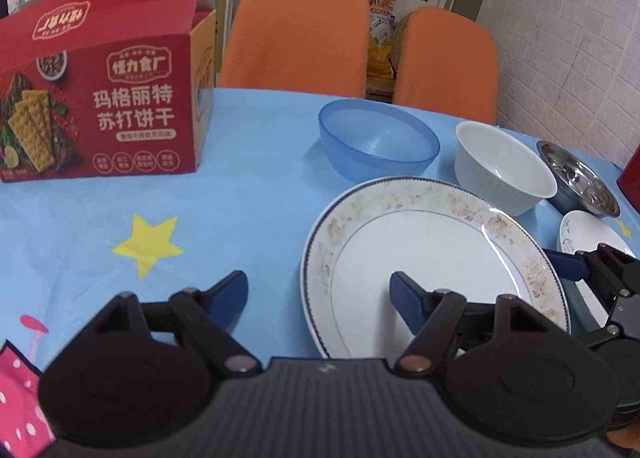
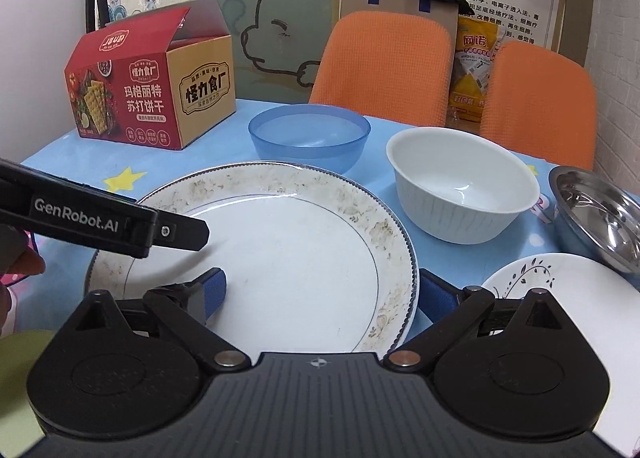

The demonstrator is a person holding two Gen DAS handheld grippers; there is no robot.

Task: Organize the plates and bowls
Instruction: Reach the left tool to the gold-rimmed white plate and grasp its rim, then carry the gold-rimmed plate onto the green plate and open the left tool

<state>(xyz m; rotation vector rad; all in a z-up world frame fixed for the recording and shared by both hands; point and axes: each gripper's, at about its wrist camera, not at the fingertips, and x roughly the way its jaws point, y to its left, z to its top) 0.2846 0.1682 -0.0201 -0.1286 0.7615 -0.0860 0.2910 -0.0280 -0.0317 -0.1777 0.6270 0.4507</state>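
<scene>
A large white plate [image 1: 432, 258] [image 2: 280, 250] with a worn floral rim lies flat on the blue tablecloth. My left gripper [image 1: 318, 294] is open astride its left rim, one pad over the plate and one over the cloth. My right gripper [image 2: 324, 296] is open astride the right rim in the same way. Behind the plate stand a blue plastic bowl [image 1: 376, 142] [image 2: 308, 134], a white ribbed bowl [image 1: 504, 170] [image 2: 460, 186] and a steel bowl [image 1: 580, 182] [image 2: 600, 214]. A small white plate [image 2: 560, 298] with a black leaf drawing lies at the right.
An open red cracker box [image 1: 100, 98] [image 2: 148, 94] stands at the back left of the table. Two orange chairs [image 2: 384, 66] are pushed against the far edge. A red object [image 1: 630, 178] shows at the far right.
</scene>
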